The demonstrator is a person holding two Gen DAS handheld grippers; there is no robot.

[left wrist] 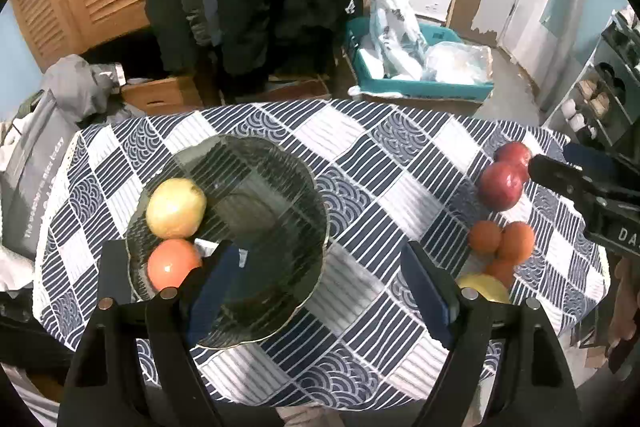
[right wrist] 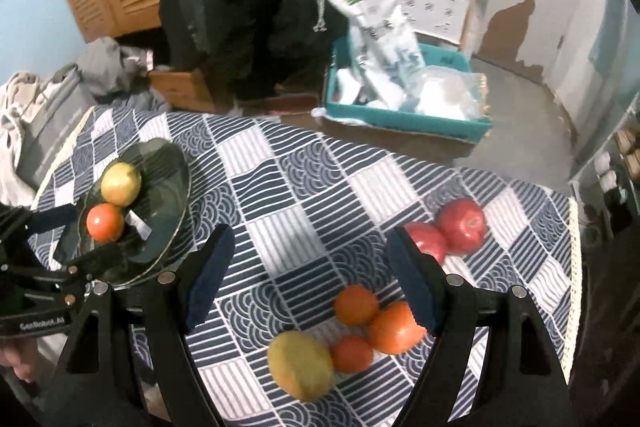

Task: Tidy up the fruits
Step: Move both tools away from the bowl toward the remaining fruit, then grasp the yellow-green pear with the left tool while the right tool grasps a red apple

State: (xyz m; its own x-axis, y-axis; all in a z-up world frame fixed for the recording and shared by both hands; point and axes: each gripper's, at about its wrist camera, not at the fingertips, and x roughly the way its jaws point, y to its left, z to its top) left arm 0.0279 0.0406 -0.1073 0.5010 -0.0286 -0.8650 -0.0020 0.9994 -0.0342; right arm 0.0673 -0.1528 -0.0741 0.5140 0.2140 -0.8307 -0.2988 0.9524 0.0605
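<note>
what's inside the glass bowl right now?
Glass bowl holds two fruits, touching: a yellow apple and an orange-red fruit, plus a small white piece beside them. The left gripper's finger covers part of the bowl's near side.

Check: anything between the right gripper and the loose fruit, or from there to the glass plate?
Nothing visible. The right gripper hangs open above the oranges; bare tablecloth runs to the glass plate. The left gripper hovers over that plate.

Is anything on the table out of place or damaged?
Nothing is damaged or spilled. Only two fruits lie in the glass bowl; two red apples, three oranges and a yellow fruit sit loose on the cloth.
</note>
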